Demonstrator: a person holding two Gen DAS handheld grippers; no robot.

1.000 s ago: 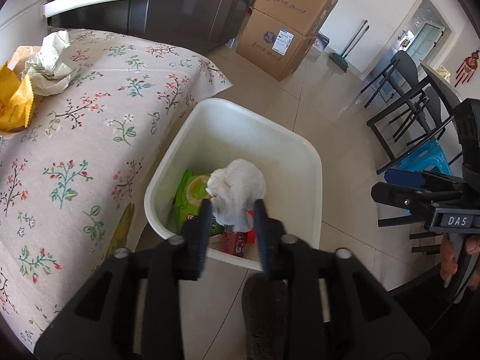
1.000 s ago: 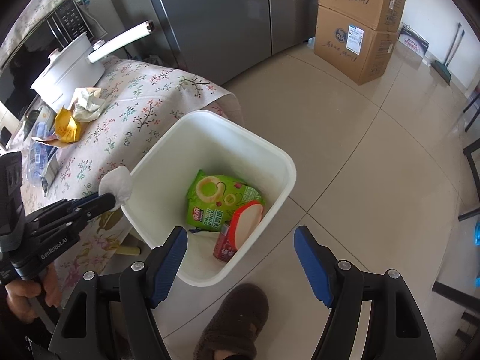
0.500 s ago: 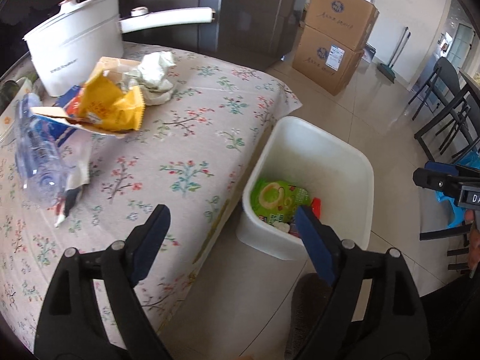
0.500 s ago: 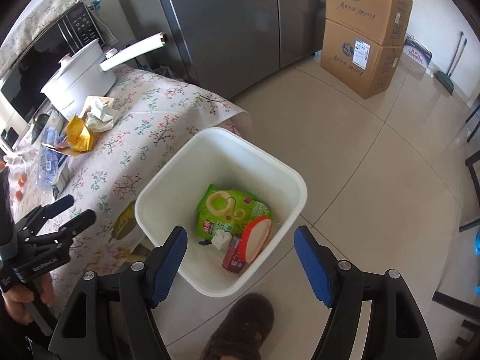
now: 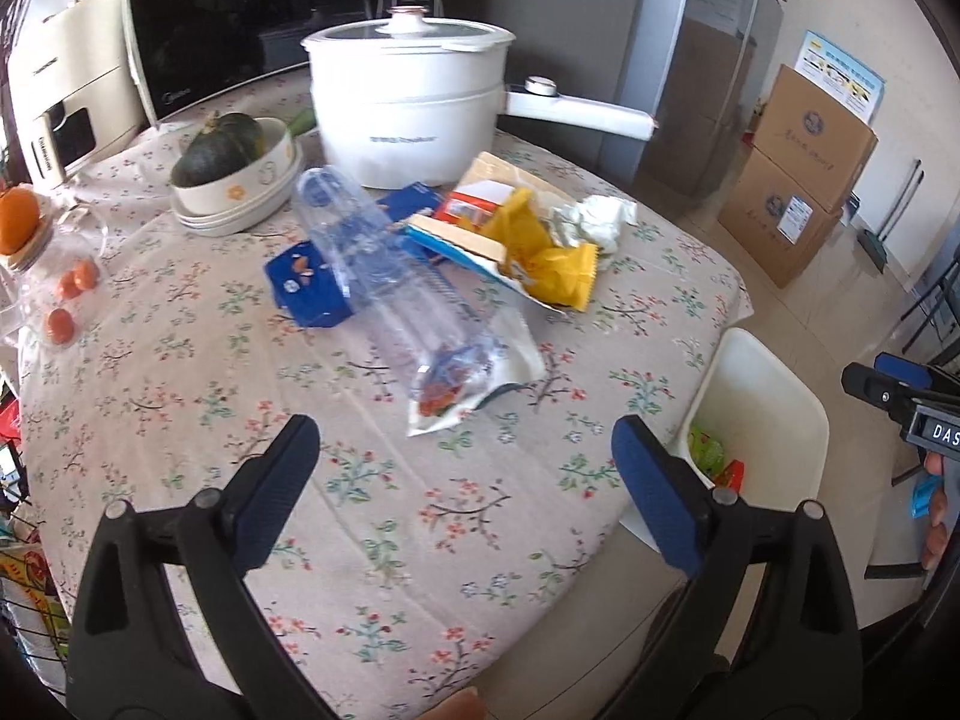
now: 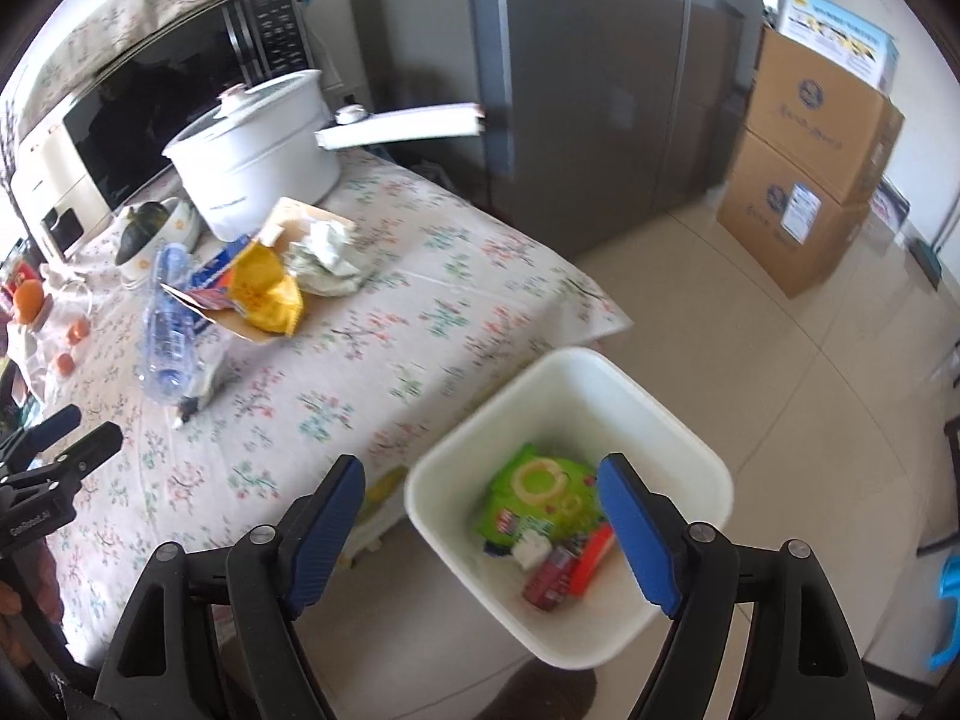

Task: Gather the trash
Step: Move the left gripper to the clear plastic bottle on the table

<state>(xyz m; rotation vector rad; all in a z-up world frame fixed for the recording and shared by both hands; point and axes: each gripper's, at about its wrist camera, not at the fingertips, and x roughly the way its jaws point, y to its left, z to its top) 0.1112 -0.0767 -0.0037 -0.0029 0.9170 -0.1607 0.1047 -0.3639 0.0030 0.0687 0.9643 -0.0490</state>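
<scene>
A white waste bin (image 6: 672, 420) stands on the tiled floor just beside the corner of the worktop (image 5: 198, 372), already holding a green snack packet (image 6: 540, 498), a red can (image 6: 549, 576), a small white wad and a red-and-white piece. More trash lies on the floral cloth: one crushed clear plastic bottle (image 5: 384, 276) lying partly on a white pouch (image 5: 510, 354), one yellow wrapper (image 5: 552, 258), one crumpled white tissue (image 5: 594, 219), one flattened carton (image 5: 474, 222) beneath the wrapper and one blue packet (image 5: 306, 288) touching the bottle.

The left claw (image 5: 462, 474) hangs over the worktop's near edge, its jaws opening to nearly their widest with nothing between them — the bottle and pouch lie just beyond its tips. The right claw (image 6: 480, 516) is poised over the bin, its jaws also opening and empty, the green packet showing in the gap below.

Behind the trash sit one white electric pot (image 5: 414, 102) with a long handle, one dark squash (image 5: 219, 147) in a stack of bowls, and a microwave (image 5: 252, 18) against the wall. An orange (image 5: 18, 219) and three small red-orange fruits lie at the worktop's far left. Two cardboard boxes (image 6: 810, 174) are stacked beside the grey refrigerator (image 6: 588, 78).
</scene>
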